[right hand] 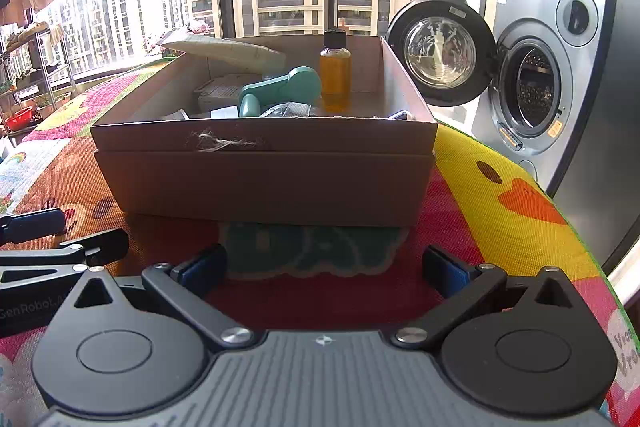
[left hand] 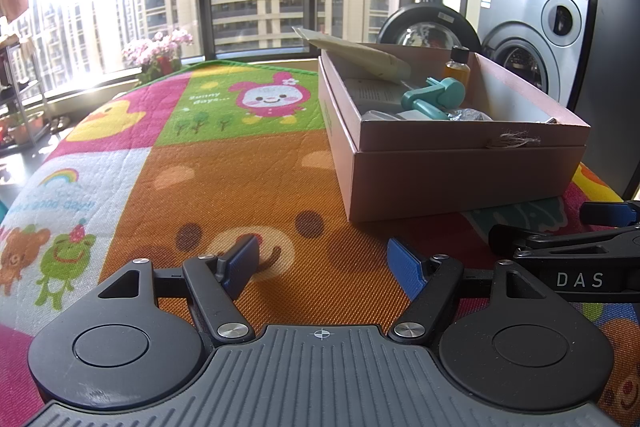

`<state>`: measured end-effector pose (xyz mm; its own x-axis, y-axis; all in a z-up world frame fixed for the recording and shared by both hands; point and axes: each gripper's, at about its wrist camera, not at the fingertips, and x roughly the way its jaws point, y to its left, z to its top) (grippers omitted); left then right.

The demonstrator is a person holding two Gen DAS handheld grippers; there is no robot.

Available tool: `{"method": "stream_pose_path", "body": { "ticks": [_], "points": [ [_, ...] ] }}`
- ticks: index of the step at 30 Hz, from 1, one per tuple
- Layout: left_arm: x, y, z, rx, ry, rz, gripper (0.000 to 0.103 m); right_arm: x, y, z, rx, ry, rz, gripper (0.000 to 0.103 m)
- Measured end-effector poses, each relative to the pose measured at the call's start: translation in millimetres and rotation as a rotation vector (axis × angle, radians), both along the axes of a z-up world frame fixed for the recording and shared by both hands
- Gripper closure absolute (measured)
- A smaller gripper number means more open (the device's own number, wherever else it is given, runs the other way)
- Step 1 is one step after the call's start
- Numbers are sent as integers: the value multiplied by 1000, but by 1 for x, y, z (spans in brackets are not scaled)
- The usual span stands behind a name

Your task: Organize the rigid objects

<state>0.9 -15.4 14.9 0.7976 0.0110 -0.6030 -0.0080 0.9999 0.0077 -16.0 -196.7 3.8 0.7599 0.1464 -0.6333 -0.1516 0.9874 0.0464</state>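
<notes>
A pink cardboard box (left hand: 460, 183) (right hand: 264, 183) stands on the colourful cartoon mat. Inside it are an amber bottle with a black cap (right hand: 335, 71) (left hand: 457, 66), a teal plastic tool (right hand: 280, 91) (left hand: 434, 97), a cream tube (right hand: 228, 51) (left hand: 360, 53), a white packet (right hand: 218, 91) and a crinkled foil item (right hand: 286, 110). My left gripper (left hand: 324, 265) is open and empty, low over the mat, left of the box. My right gripper (right hand: 324, 267) is open and empty, just in front of the box's near wall. Each gripper shows at the edge of the other's view.
The mat (left hand: 224, 179) covers a table whose right edge (right hand: 560, 211) drops off near a silver washing machine (right hand: 536, 95) with its round door (right hand: 442, 51) open. Windows and a flower pot (left hand: 158, 57) lie beyond the far edge. A metal rack (right hand: 36, 87) stands at left.
</notes>
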Motion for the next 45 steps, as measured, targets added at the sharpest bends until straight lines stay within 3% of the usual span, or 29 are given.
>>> {"method": "stream_pose_path", "body": {
  "ticks": [45],
  "points": [
    [0, 1, 0, -3, 1, -1, 26, 0, 0, 0, 1, 0, 0, 0]
  ]
}}
